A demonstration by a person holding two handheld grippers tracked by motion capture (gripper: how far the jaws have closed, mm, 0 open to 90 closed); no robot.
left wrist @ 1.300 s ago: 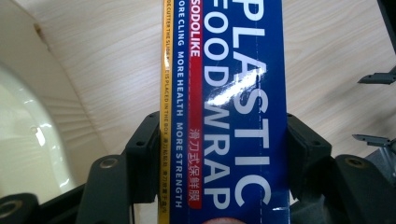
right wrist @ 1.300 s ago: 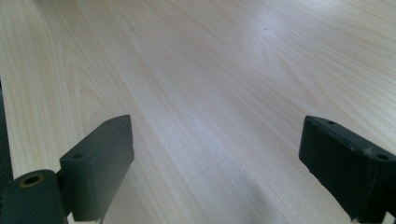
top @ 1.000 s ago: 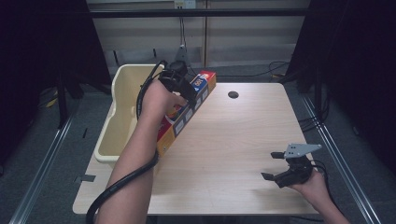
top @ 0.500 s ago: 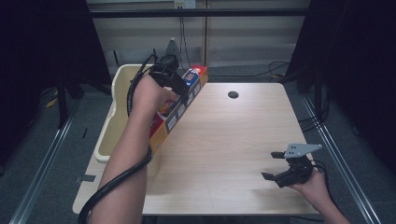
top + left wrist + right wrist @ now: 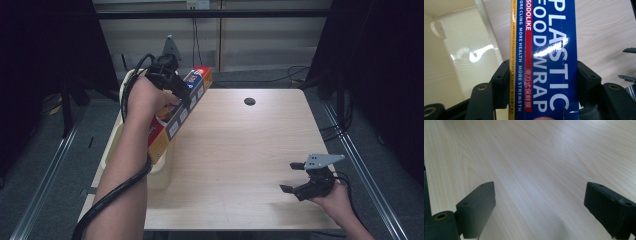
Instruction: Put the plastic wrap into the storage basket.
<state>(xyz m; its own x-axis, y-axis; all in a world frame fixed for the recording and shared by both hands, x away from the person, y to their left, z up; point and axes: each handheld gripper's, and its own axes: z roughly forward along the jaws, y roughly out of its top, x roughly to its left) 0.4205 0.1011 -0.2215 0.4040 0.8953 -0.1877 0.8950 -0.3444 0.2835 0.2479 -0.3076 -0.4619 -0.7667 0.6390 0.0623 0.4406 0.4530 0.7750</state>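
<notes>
Cream plastic bin (image 5: 112, 150) sits at the table's left edge, and over its rim the left gripper (image 5: 172, 85) pinches a long plastic food wrap box (image 5: 175, 117) between both jaws. Over the last second box and gripper have swung leftward off the wooden table (image 5: 240, 150), so a drop into the bin seems likely. Right gripper (image 5: 300, 177) rests near the table's front right, jaws spread, holding nothing.
</notes>
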